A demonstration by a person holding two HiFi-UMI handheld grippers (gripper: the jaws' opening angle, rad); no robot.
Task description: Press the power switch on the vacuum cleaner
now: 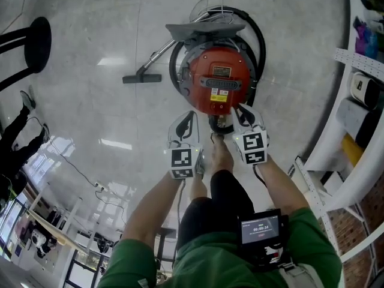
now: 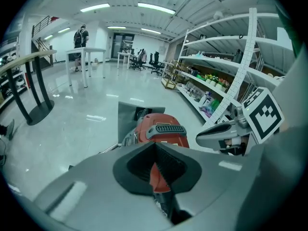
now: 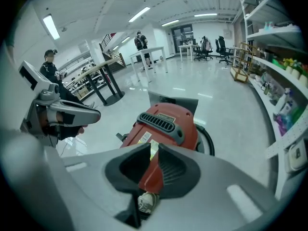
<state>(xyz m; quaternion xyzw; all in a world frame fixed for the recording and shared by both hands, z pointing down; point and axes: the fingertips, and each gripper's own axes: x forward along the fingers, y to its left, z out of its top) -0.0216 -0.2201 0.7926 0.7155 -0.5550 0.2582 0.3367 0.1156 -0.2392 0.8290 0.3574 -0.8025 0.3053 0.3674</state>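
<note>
The round red vacuum cleaner (image 1: 221, 80) with a grey top handle sits on the glossy grey floor (image 1: 90, 41), just beyond the person's feet. Its black hose (image 1: 260, 41) loops round its far and right sides, and its dark floor nozzle (image 1: 142, 78) lies to the left. The left gripper (image 1: 186, 122) hangs by the vacuum's near-left edge, jaws together on nothing. The right gripper (image 1: 241, 111) is over the near-right edge (touching or not, I cannot tell), jaws all but together with a thin slit between the tips, holding nothing. White shelving (image 1: 360, 60) stands to the right.
</note>
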